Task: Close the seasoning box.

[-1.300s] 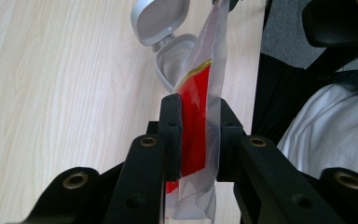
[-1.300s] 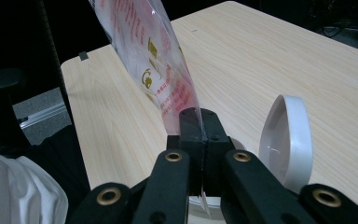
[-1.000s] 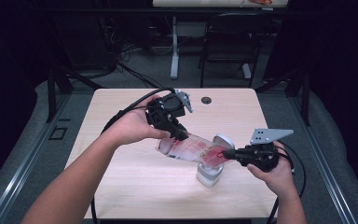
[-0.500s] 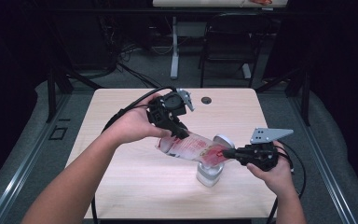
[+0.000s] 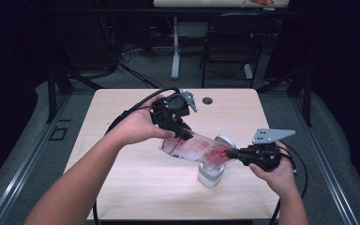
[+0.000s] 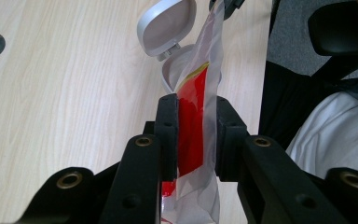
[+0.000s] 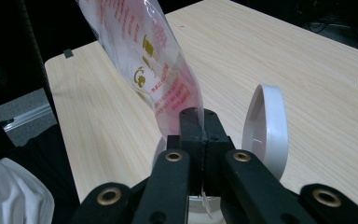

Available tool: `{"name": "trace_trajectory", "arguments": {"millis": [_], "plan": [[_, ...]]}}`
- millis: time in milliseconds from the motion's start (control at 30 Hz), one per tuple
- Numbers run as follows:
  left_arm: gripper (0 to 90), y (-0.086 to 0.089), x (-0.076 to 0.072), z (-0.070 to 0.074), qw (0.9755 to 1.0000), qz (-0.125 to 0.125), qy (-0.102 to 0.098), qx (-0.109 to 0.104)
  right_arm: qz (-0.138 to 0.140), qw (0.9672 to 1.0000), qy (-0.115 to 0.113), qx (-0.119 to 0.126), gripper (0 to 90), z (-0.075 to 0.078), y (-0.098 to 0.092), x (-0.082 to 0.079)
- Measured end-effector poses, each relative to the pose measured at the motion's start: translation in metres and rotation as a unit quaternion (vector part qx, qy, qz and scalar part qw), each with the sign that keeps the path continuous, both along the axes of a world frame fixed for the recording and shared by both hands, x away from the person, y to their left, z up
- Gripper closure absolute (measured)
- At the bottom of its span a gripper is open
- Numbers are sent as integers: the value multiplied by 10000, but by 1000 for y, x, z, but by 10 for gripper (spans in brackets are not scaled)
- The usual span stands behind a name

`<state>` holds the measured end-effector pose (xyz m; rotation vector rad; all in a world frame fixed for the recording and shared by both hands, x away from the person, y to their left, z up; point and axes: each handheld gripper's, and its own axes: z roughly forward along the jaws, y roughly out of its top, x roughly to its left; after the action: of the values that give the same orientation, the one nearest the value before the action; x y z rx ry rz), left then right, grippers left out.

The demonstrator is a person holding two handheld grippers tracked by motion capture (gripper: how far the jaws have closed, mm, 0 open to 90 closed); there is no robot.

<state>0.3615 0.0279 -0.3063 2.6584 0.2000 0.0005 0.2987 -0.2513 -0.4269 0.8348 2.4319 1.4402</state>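
Right tool [image 5: 228, 153] is clamped on the lower end of the clear plastic pouch with red print [image 5: 193, 148], held over the open white flip-lid jar [image 5: 211, 174] on the tabletop [image 5: 122, 187]. Left tool [image 5: 183, 134], farther off, has been opening around the pouch's upper end. Risk: the pouch sags, spilling contents beside the jar.

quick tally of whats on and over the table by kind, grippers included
grippers: 2 (left gripper, right gripper)
plastic pouch, clear with red print: 1
white container with flip lid open: 1
round grommet hole in the table top: 1
total: 5
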Motion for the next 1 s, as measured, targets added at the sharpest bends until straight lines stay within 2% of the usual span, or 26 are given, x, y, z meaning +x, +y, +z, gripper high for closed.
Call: {"name": "trace_trajectory", "arguments": {"millis": [300, 467, 1000], "plan": [[754, -1, -1, 1, 10000, -9, -38, -21, 4, 10000, 17, -40, 900, 0, -1, 0], [759, -2, -1, 2, 10000, -17, -61, 37, -11, 10000, 13, -52, 900, 0, -1, 0], [758, -5, -2, 2, 10000, -53, -64, -29, -35, 9999, 49, -84, 900, -2, -2, 1]]}}
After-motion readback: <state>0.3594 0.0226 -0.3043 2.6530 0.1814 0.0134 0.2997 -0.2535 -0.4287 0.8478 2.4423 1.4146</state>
